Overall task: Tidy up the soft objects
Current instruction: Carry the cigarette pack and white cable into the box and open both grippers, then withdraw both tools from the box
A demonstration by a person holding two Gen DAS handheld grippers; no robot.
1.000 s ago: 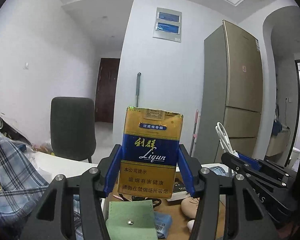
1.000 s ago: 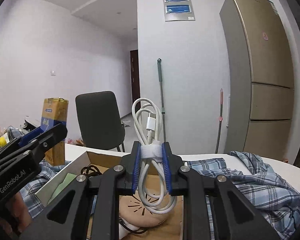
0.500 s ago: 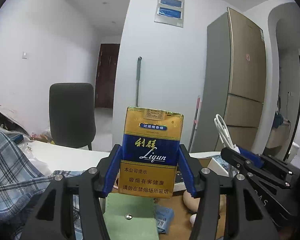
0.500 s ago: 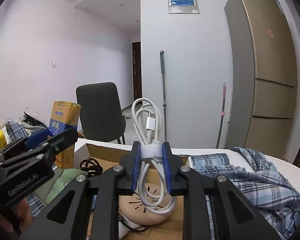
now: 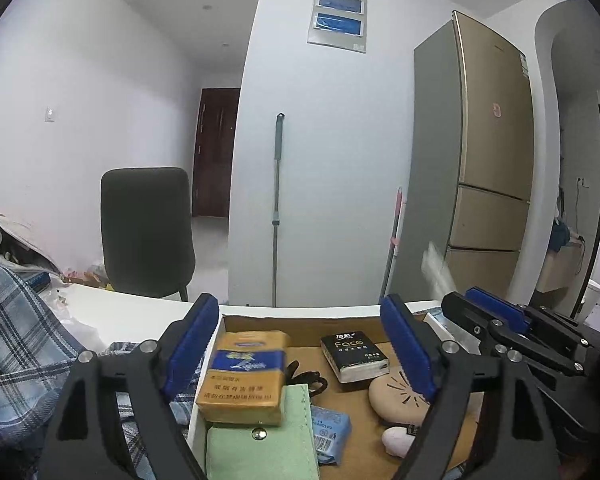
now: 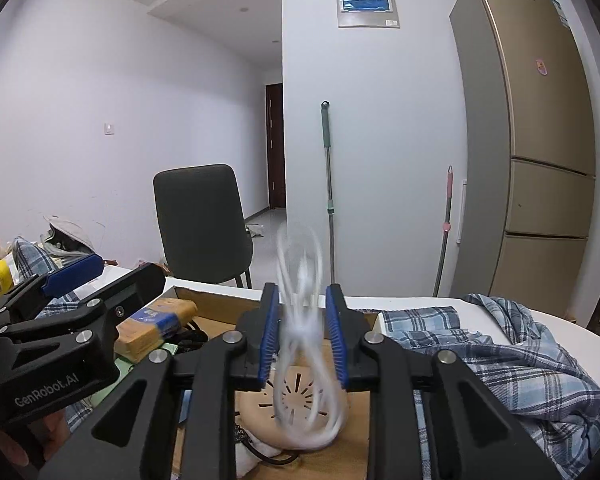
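Note:
My left gripper (image 5: 300,344) is open over the cardboard box (image 5: 300,322). The gold and blue cigarette pack (image 5: 244,376) lies in the box, leaning on a green pouch (image 5: 260,452); it also shows in the right wrist view (image 6: 156,324). My right gripper (image 6: 302,336) has its jaws spread; the coiled white cable (image 6: 304,336) is blurred between them, dropping toward the beige round pad (image 6: 296,396) in the box.
In the box lie a black tissue pack (image 5: 354,356), a blue packet (image 5: 330,432), a black cord and a white object (image 5: 396,440). A plaid shirt (image 6: 500,364) lies right of the box, more plaid cloth (image 5: 16,340) left. A grey chair (image 5: 146,232) stands behind the table.
My left gripper opened and the cigarette pack fell into the box. My right gripper opened and the white cable is slipping down between its jaws.

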